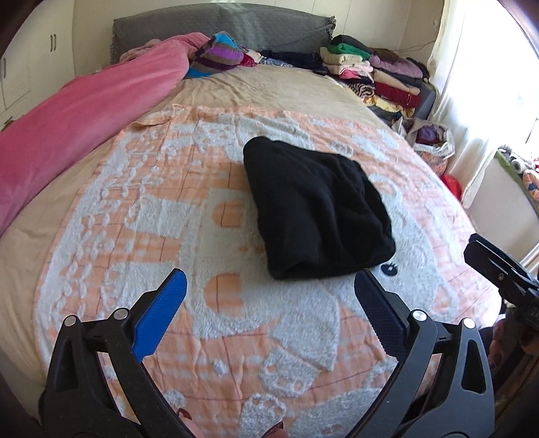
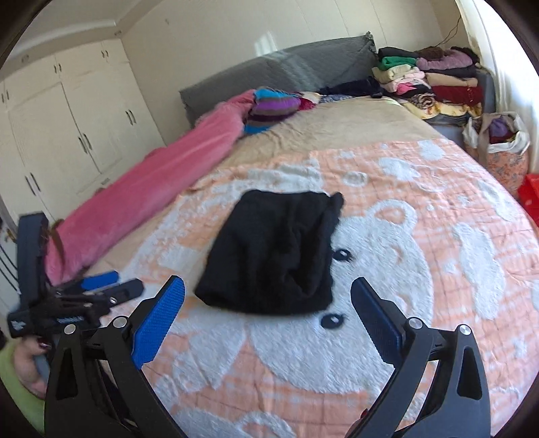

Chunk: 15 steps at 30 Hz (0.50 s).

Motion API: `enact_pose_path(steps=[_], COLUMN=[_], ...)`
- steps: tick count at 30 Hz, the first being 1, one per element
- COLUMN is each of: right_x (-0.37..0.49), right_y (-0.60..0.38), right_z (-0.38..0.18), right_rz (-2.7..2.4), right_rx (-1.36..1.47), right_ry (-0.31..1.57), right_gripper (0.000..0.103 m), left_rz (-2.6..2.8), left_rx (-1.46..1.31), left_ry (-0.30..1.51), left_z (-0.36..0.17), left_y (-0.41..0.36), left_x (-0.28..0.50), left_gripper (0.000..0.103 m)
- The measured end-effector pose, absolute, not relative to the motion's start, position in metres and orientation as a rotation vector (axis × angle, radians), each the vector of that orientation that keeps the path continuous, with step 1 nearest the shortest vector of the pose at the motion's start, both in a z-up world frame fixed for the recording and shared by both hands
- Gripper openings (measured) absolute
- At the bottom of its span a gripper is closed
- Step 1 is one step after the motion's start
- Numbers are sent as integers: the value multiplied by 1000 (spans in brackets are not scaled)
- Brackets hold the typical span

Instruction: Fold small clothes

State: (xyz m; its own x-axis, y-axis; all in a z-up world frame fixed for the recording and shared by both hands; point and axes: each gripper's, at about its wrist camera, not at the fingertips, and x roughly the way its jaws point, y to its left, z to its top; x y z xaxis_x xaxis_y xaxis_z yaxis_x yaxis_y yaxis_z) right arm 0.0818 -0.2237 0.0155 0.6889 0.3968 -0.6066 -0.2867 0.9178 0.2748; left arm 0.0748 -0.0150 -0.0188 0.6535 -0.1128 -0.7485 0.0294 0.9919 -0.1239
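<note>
A black knitted garment (image 1: 316,209) lies folded into a compact block on the orange-and-white bear blanket (image 1: 141,215) that covers the bed. My left gripper (image 1: 271,283) hangs just short of its near edge, jaws wide open and empty, blue pads apart. In the right wrist view the same black garment (image 2: 276,252) lies ahead of my right gripper (image 2: 267,286), which is also open with nothing between its fingers. The left gripper (image 2: 107,286) shows at the left of that view, held by a hand. The right gripper's body (image 1: 498,266) shows at the right edge of the left wrist view.
A long pink blanket (image 1: 77,124) runs along the bed's left side. A striped bundle (image 1: 219,54) sits near the grey headboard (image 1: 235,23). Stacks of folded clothes (image 1: 380,77) fill the far right corner, with a bag of clothes (image 2: 498,141) beside the bed. White wardrobes (image 2: 67,128) stand left.
</note>
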Motion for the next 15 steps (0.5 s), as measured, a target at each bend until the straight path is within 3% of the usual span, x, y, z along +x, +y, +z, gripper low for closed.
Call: enact_pose_path(steps=[15], right_x=[73], right_y=[-223], right_z=[-10], right_rz=[384], right_rx=[124], right_ry=[740], right_gripper=[99], left_rz=[-65], left_rx=[-78], left_ry=[925], left_z=[-36], left_y=[-26], left_x=[64], left_gripper=[93])
